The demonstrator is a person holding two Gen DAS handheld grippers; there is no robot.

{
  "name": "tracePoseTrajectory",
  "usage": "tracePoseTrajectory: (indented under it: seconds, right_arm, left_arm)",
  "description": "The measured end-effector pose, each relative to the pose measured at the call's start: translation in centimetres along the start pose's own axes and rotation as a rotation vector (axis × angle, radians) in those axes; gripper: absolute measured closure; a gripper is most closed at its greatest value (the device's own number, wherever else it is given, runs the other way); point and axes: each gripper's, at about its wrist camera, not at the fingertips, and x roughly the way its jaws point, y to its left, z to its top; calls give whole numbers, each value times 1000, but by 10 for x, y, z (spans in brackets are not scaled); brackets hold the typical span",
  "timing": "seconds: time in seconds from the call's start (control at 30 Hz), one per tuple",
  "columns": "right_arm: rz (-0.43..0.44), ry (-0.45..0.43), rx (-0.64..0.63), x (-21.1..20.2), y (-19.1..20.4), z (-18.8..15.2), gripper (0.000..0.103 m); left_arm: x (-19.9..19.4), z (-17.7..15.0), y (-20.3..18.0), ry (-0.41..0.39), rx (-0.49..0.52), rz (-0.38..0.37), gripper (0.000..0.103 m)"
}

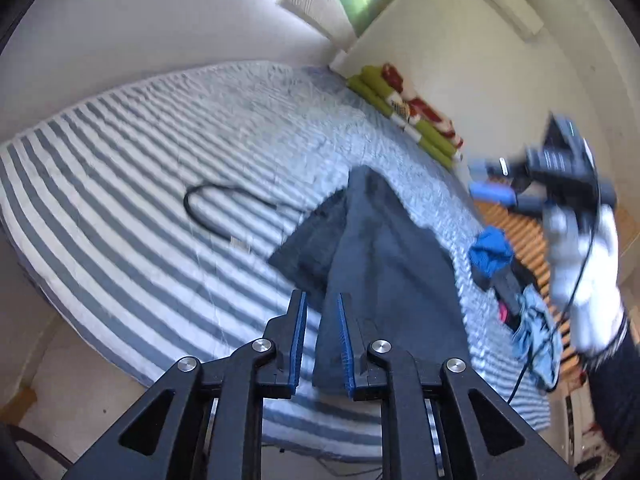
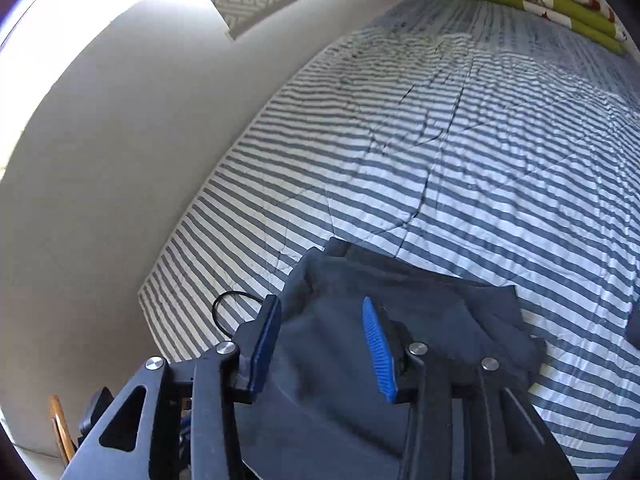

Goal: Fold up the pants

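On striped bedspread (image 2: 460,184) by white wall (image 2: 100,160): dark pants (image 2: 340,344); both grippers (image 1: 322,308) (image 2: 320,316) released.

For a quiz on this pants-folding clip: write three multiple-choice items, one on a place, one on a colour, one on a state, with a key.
1. Where do the dark pants lie?
A. on the striped bedcover
B. on a chair
C. on the floor

2. What colour are the pads of the left gripper?
A. red
B. blue
C. white

3. How does the right gripper stand?
A. shut on the cable
B. shut, empty
C. open above the pants

Key: 1 A, stripes surround the pants; 2 B, both pads show blue; 3 C, a wide gap shows between its fingers.
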Motion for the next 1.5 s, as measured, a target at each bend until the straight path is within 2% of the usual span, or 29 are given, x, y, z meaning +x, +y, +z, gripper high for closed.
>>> tracePoseTrajectory:
  seconds: [0.1,0.17,0.3,0.37,0.43,0.5,0.57,0.6,0.63,0.67,0.7,0.8,0.87,0.93,1.0,1.07,1.1,1.13,1.23,1.33,1.5]
  right_arm:
    - [-23,-34,-28,-29,-15,-48,63]
    - [-45,-42,-27,-32,-24,-82,63]
    - [-43,20,29,-13,-45,-155,64]
    - [10,35,90,-3,-56,-185,64]
    - [57,103,128,16,-56,-209,63]
    - [88,163,68,21,-47,-221,64]
    - [124,125,1,-3,-47,-219,64]
    - [126,89,-1,-20,-55,-213,64]
    - [105,51,13,-34,-66,-206,64]
    - [77,25,30,-44,-77,-197,64]
    - [48,-1,48,-53,-90,-189,64]
    - [-24,-62,124,-67,-130,-163,64]
    - [-31,-71,165,-63,-151,-146,64]
    - [-18,-72,233,-56,-173,-135,64]
    - [27,-57,309,-43,-196,-121,64]
    - [66,-40,368,-29,-211,-114,64]
    - [75,-36,383,-23,-216,-109,64]
    - [82,-28,395,-16,-219,-104,64]
    - [121,-24,419,3,-223,-96,64]
    - [155,-25,459,17,-224,-91,64]
    - [169,0,476,42,-225,-83,64]
  left_arm:
    - [-5,21,-27,-29,67,-5,87]
    - [8,35,-52,8,119,-44,86]
    - [66,45,-83,117,197,-64,86]
    - [101,45,-87,190,233,-19,86]
    - [128,44,-85,249,254,103,88]
    - [122,39,-91,244,277,93,87]
    - [99,25,-110,234,330,57,84]
    - [86,15,-120,235,357,43,78]
    - [74,4,-133,243,389,28,73]
    - [64,-12,-150,253,432,9,63]
    - [56,-24,-163,258,461,-4,59]
    - [54,-70,-209,304,573,-37,59]
    - [63,-103,-238,343,685,-24,59]
    - [81,-138,-263,380,847,56,59]
    - [93,-155,-272,396,927,113,59]
    - [109,-162,-268,415,939,157,62]
    - [113,-164,-265,422,941,168,73]
    - [116,-166,-263,428,948,184,77]
    - [119,-165,-257,423,945,162,80]
    - [118,-160,-255,422,931,147,90]
    - [109,-143,-249,427,804,73,96]
